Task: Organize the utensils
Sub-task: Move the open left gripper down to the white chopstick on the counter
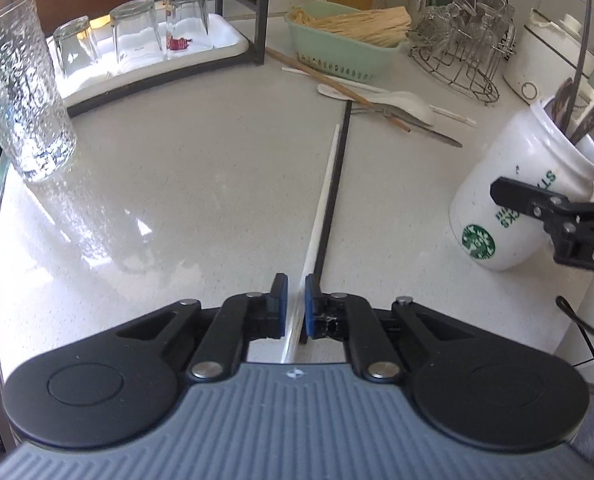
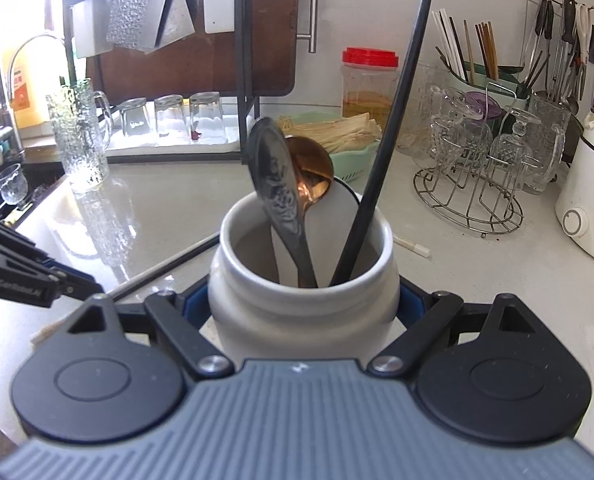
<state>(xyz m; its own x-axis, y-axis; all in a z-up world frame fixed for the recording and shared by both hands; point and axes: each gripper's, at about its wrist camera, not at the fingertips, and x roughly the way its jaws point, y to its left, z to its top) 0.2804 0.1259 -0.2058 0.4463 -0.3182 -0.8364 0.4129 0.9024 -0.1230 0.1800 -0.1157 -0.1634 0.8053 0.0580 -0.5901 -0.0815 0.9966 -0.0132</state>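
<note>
Left wrist view: left claw (image 1: 296, 304) nearly closed around white chopstick (image 1: 324, 196) on worktop (image 1: 201, 152), black chopstick (image 1: 335, 184) alongside. Right claw (image 2: 303, 304) clenched on white jar (image 2: 303, 312) near worktop's right edge, holding spoons (image 2: 275, 184).

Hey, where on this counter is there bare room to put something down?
The widest bare patch of counter lies between the textured tall glass, the tray of upturned glasses and the white chopstick. It is crowded by the green basket, the loose cutlery and the wire rack.
</note>
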